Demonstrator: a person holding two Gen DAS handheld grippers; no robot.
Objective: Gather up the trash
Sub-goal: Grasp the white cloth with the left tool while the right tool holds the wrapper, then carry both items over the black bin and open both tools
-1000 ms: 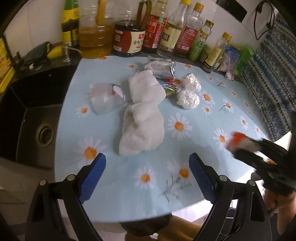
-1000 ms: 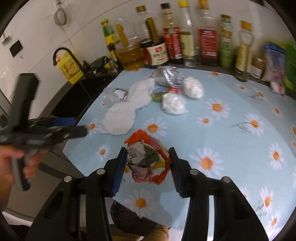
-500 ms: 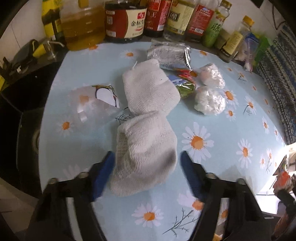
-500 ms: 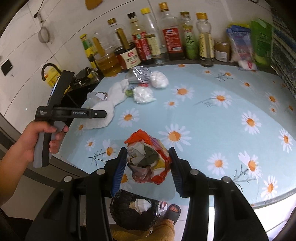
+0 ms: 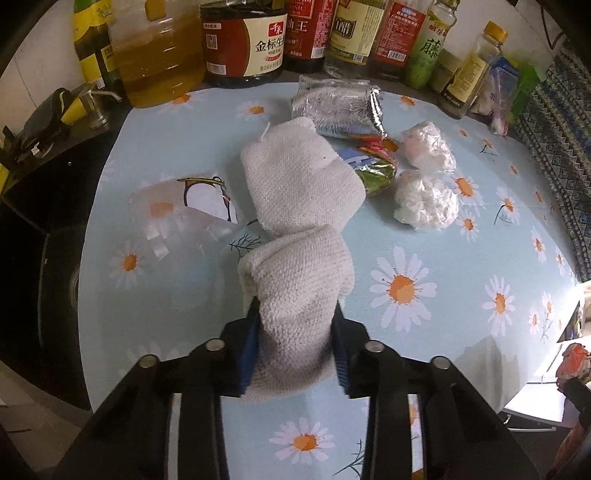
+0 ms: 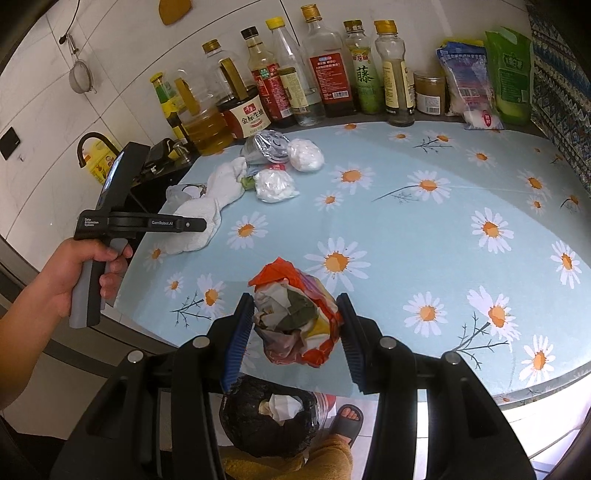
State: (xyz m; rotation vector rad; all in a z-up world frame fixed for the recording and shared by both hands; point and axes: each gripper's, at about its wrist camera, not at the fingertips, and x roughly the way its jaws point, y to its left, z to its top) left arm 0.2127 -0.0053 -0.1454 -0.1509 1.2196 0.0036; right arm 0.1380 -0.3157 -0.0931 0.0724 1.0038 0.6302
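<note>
Your left hand-held gripper is clenched on the near end of the white cloth, which lies on the daisy-print counter and stretches away toward 12 o'clock. At about 10 o'clock from the cloth lies a clear plastic wrapper, touching its edge. At 1 o'clock sit two balls of crumpled white plastic, with a green and red wrapper tucked between them and the cloth, and a silver foil bag beyond at 12 o'clock, just before the row of sauce bottles. Your right hand-held gripper is grasping a crumpled orange wad of trash over the counter's near edge. Below it, at 6 o'clock, a black trash bag stands open beside a sandalled foot.
</note>
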